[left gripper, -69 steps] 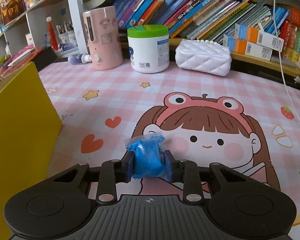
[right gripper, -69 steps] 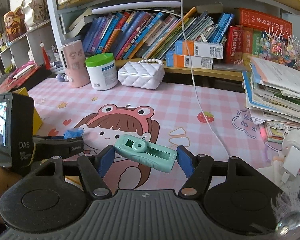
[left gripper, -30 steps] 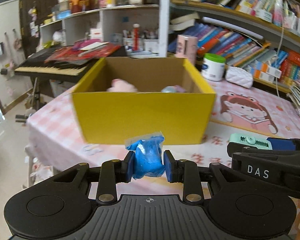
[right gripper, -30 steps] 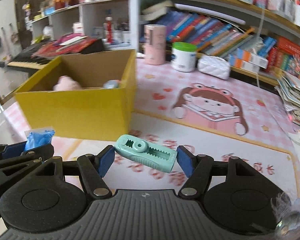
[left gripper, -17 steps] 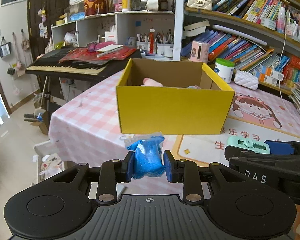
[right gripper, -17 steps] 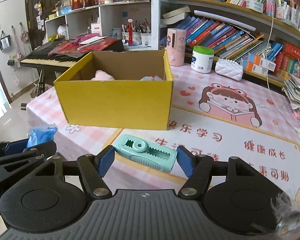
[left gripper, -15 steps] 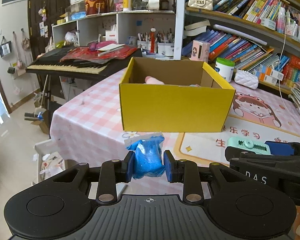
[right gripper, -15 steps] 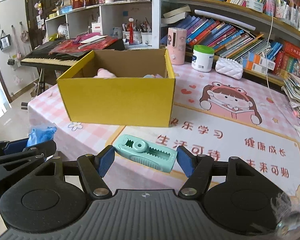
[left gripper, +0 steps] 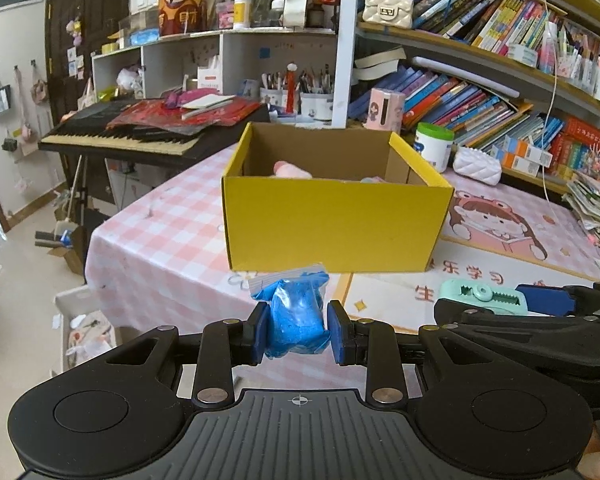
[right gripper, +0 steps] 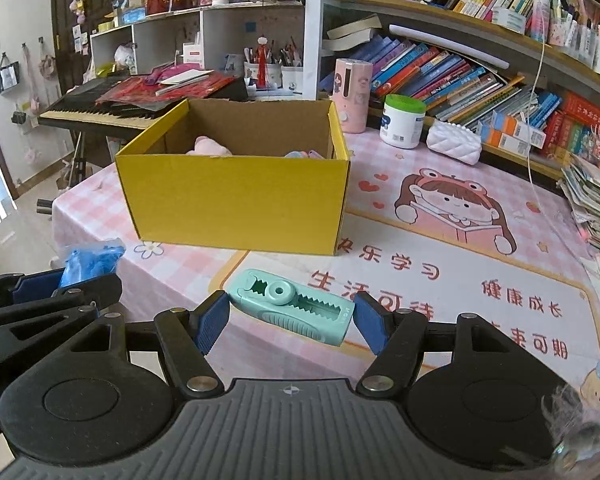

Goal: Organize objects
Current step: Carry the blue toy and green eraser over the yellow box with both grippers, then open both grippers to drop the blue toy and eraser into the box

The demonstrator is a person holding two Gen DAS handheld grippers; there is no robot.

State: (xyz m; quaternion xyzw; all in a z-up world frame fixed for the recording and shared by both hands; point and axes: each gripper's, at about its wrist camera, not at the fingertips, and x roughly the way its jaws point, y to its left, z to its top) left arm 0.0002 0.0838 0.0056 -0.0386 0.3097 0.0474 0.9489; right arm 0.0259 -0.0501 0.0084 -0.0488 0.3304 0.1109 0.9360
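Observation:
My left gripper point(left gripper: 297, 332) is shut on a small blue packet point(left gripper: 296, 314), held in the air in front of the table's near edge. My right gripper point(right gripper: 292, 322) is shut on a mint-green toothed clip-like object point(right gripper: 294, 306), held above the printed mat. An open yellow cardboard box point(left gripper: 332, 224) stands ahead on the table; a pink item point(right gripper: 208, 146) and another small item lie inside. In the left wrist view the right gripper shows with its green object point(left gripper: 482, 296). In the right wrist view the blue packet point(right gripper: 92, 260) shows at left.
A pink checked tablecloth point(right gripper: 100, 208) and a girl-print mat point(right gripper: 452, 200) cover the table. A pink cup point(right gripper: 352, 96), a green-lidded tub point(right gripper: 402, 120) and a white quilted purse point(right gripper: 454, 142) stand behind the box. Bookshelves line the back. A keyboard point(left gripper: 120, 140) stands at left; paper stacks at right.
Both grippers have pulled far back from the table's back area, so the yellow box and table edge came into view. In the last half second the view barely shifts. Both grips are unchanged.

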